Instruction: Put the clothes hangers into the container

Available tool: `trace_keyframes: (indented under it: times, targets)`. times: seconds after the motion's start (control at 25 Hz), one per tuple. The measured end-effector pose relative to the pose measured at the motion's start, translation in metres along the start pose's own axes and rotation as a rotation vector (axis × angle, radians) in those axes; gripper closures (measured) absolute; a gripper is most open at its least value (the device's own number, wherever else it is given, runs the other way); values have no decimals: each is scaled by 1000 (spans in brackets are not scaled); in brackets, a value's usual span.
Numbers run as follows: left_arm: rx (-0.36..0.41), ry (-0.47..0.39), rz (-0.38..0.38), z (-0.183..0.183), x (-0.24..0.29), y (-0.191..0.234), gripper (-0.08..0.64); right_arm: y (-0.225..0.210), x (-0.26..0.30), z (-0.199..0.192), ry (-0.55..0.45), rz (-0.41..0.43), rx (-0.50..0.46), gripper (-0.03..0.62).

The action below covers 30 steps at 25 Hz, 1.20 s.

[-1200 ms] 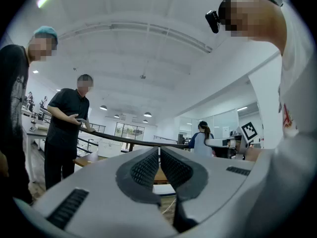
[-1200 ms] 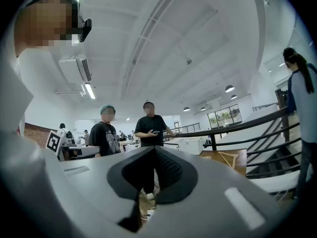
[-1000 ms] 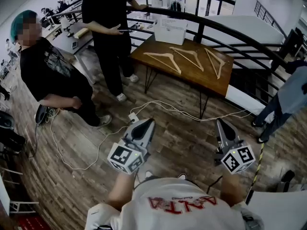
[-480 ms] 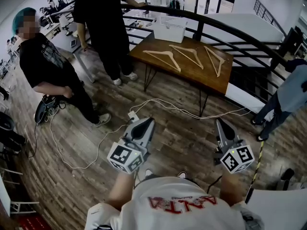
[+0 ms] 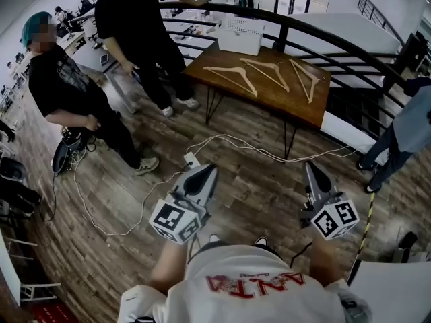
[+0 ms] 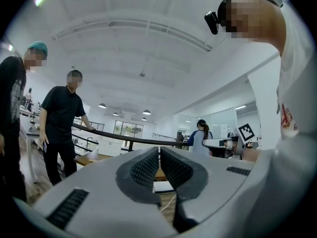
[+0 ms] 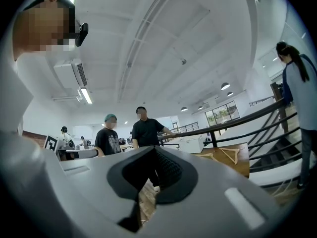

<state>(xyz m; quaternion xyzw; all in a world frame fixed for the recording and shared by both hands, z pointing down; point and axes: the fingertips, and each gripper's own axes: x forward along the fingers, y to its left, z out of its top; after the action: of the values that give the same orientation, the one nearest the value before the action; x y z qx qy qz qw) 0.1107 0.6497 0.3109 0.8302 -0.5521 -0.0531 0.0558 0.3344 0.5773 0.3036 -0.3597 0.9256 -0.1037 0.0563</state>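
Low in the frame, the left gripper point(image 5: 206, 172) and the right gripper point(image 5: 312, 169) each have their ribbed dark jaws pressed together, holding and touching nothing. Well apart from them, at upper centre, three pale wooden hangers point(image 5: 266, 73) lie flat side by side on a brown wooden table point(image 5: 303, 110) with thin dark legs. A white slotted basket point(image 5: 240, 36) stands at the table's far edge, beside a dark curved railing point(image 5: 281, 25).
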Motion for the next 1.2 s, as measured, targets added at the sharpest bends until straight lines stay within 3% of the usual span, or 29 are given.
trace_keyframes:
  times: [0.36, 0.68, 0.92, 1.2]
  targets:
    - [-8, -2, -11, 2, -24, 37, 541, 30, 29, -22, 16, -5, 21, 591]
    - [-24, -3, 0, -10, -52, 92, 541, 73, 66, -51, 58, -12, -31, 591]
    - [-50, -11, -6, -19, -40, 112, 541, 63, 86, -49, 87, -45, -45, 591]
    - [-45, 6, 28, -16, -9, 153, 548, 39, 146, -57, 106, -23, -34, 591]
